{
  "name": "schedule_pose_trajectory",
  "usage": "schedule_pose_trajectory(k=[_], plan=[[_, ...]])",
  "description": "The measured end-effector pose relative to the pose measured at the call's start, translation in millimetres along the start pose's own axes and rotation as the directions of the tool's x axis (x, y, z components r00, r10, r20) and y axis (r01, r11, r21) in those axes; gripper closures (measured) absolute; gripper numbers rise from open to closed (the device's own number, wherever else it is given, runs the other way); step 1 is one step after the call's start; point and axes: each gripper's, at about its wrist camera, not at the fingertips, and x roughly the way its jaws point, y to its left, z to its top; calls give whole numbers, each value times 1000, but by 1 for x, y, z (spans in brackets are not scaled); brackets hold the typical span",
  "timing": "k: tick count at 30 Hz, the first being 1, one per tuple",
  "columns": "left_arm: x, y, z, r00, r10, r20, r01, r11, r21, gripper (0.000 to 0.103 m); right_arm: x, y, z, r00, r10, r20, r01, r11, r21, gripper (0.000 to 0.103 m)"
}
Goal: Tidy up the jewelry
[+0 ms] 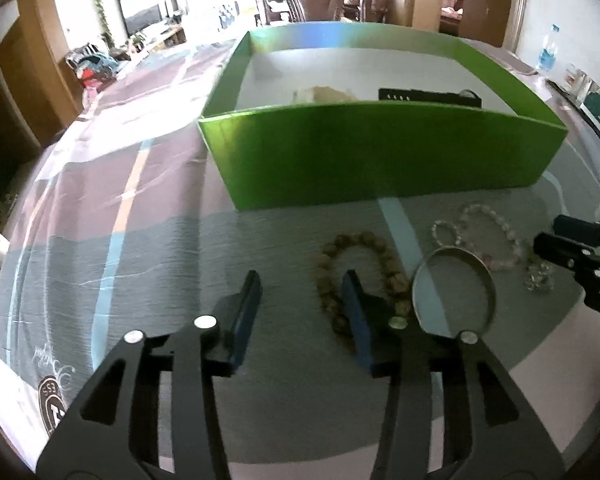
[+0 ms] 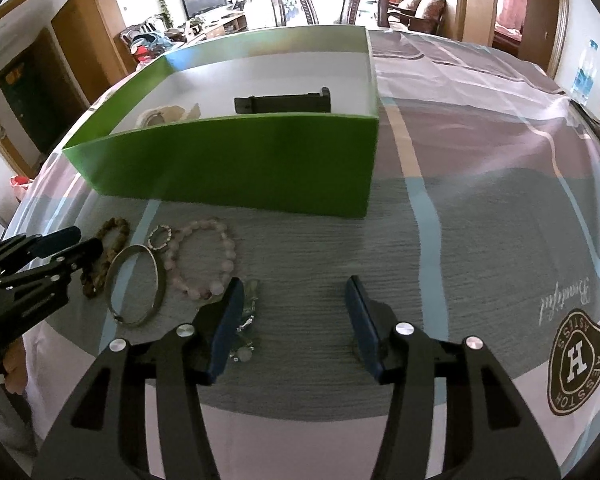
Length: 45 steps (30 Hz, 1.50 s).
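Your left gripper [image 1: 302, 276] hangs low over the grey band of the tablecloth [image 1: 148, 208] with its jaws spread wide and nothing between them. Its right finger overlaps the brown wooden-bead bracelet [image 1: 384, 252], which lies flat on the cloth; whether the finger touches the beads, you cannot tell. Just right of those beads sits the silver bangle [image 1: 488, 280], its rim close against them. Beyond the bangle lie a small sparkly ring-like loop [image 1: 440, 226] and the pink bead bracelet [image 1: 500, 224], the loop resting against the pink beads — all in front of the green box [image 1: 380, 152].

The box stands open-topped just behind the jewelry; inside it you can see a black rectangular piece [image 1: 428, 96] and something pale and beige [image 1: 324, 94], too blurred to name.

Further right, a small crystal piece [image 2: 246, 320] lies partly hidden behind the left finger of your right gripper [image 2: 294, 292]. That gripper is also open wide and empty, hovering over bare grey cloth to the right of the jewelry cluster. At the far right of the cloth — a round brown logo [image 2: 578, 364] with an H.
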Motion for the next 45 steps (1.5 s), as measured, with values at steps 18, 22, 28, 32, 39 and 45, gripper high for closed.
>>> schedule_pose_trajectory(k=[18, 22, 28, 32, 39, 45], plan=[[1, 0, -2, 998, 39, 40, -39, 999, 3, 49, 0, 4, -1, 1000, -17, 7, 17, 1000, -19, 44], [1, 1, -2, 998, 43, 43, -42, 999, -7, 44, -2, 5, -3, 1000, -13, 13, 14, 999, -31, 44], [2, 7, -2, 999, 38, 37, -36, 999, -35, 38, -2, 18, -8, 999, 47, -10, -48, 995, -93, 44], [2, 6, -2, 998, 45, 40, -43, 998, -34, 36, -1, 32, -12, 998, 62, -16, -64, 986, -152, 51], [2, 7, -2, 998, 47, 40, -45, 998, -39, 34, 1, 36, -13, 999, 45, -16, -47, 985, -168, 53], [2, 8, -2, 998, 45, 39, -43, 998, -41, 34, 2, 41, -15, 1000, 12, -1, -12, 981, -196, 54]])
